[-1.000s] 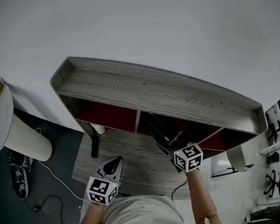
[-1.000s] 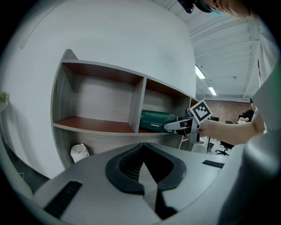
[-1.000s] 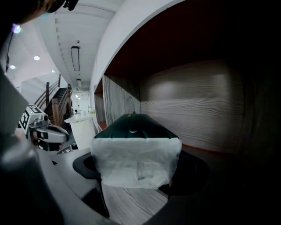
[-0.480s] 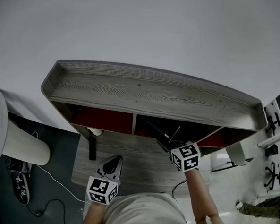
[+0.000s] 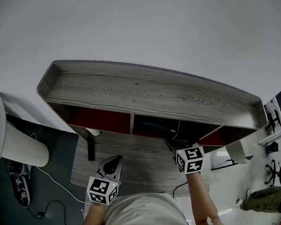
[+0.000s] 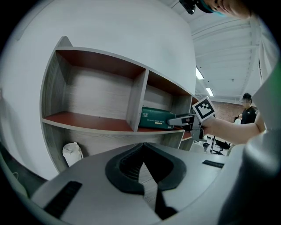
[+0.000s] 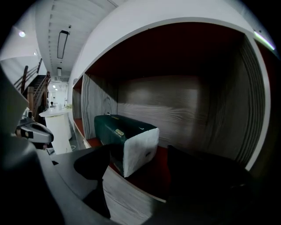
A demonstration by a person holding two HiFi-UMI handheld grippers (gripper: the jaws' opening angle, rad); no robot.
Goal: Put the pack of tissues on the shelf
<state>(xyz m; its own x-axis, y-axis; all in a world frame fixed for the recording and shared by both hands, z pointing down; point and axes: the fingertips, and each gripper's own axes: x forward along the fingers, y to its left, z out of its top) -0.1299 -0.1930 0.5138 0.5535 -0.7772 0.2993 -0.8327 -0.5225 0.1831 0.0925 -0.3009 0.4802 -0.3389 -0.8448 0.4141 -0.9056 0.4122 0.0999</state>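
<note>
Green tissue pack (image 7: 125,139) on shelf (image 5: 144,96)

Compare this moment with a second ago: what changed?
The right gripper let go of the pack of tissues and drew back out of the shelf; its jaws now stand open and the pack lies in the right compartment. The left gripper stayed shut and idle.

Grey left tool (image 6: 143,151), black-white marker cube (image 5: 103,190)

The shelf (image 5: 149,92) is matt grey wood-grain, red-lined inside; the pack of tissues (image 7: 118,132) is glossy green film, white at its four o'clock end.
</note>
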